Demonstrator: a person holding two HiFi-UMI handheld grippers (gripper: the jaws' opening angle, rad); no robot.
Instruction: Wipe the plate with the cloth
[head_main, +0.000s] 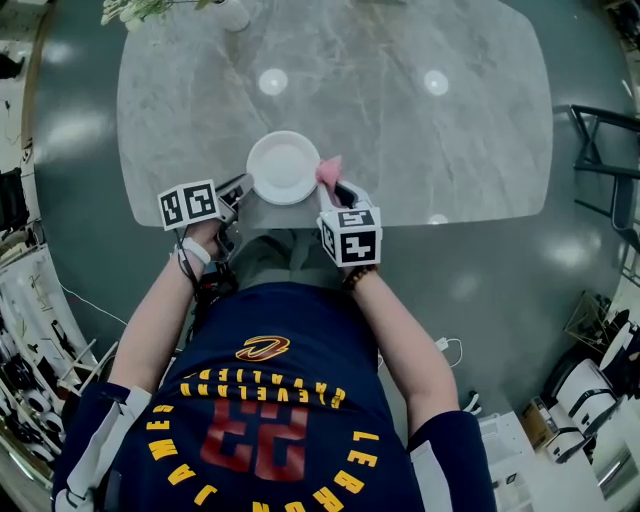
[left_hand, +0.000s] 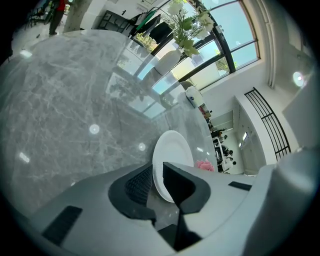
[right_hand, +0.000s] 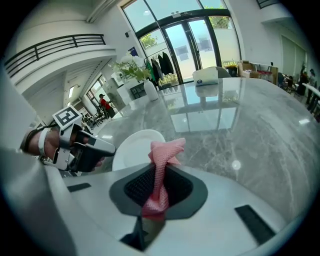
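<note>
A round white plate (head_main: 283, 167) lies near the front edge of the grey marble table (head_main: 430, 140). My left gripper (head_main: 243, 187) is at its left rim. In the left gripper view the plate's rim (left_hand: 172, 155) sits between the two pads, and the left gripper (left_hand: 156, 184) is shut on it. My right gripper (head_main: 335, 187) is at the plate's right side, shut on a pink mesh cloth (head_main: 328, 172). In the right gripper view the cloth (right_hand: 162, 160) sticks up twisted out of the right gripper (right_hand: 159, 186), with the plate (right_hand: 132, 147) just beyond it to the left.
A white vase with a green plant (head_main: 232, 12) stands at the table's far left edge. A black metal chair (head_main: 600, 150) is off the table's right end. The person's body is close against the front edge, and boxes and gear line the floor on both sides.
</note>
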